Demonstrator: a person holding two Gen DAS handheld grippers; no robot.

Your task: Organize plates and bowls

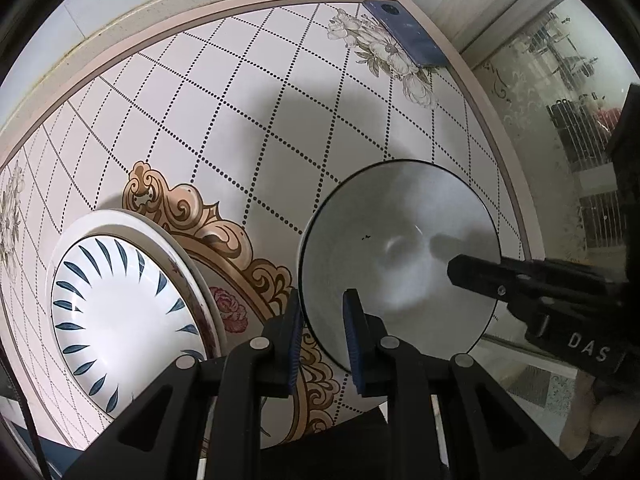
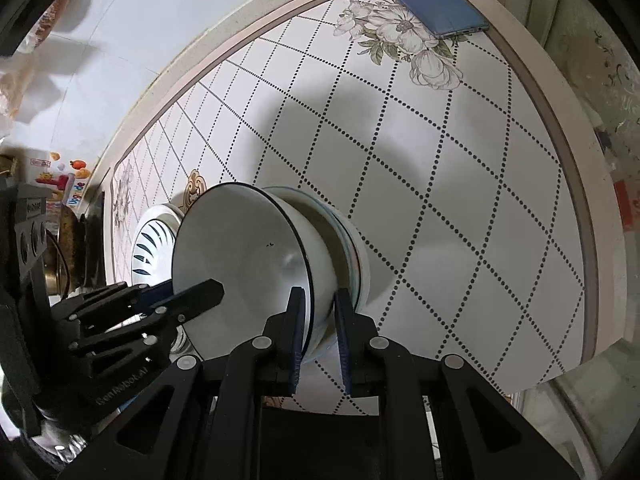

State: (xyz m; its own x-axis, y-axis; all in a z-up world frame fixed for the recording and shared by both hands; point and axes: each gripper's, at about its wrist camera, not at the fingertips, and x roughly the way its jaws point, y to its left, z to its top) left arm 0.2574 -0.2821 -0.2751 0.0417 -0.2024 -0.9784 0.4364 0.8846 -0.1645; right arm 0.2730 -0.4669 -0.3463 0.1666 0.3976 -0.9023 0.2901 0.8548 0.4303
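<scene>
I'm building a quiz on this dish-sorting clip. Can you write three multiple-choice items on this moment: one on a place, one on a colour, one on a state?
1. Where does the phone lie?
A. in the bowl
B. at the table's far corner, over a flower print
C. on the plate

2. What colour are the leaf marks on the patterned plate?
A. dark blue
B. red
C. yellow

3. How is the white bowl held?
A. by no gripper
B. by the left gripper alone
C. each gripper has a finger inside and a finger outside its rim

Answers:
1 B: the right wrist view shows it at the corner of the table.
2 A: the strokes ringing the plate are dark blue.
3 C: the left gripper and right gripper both straddle the rim.
</scene>
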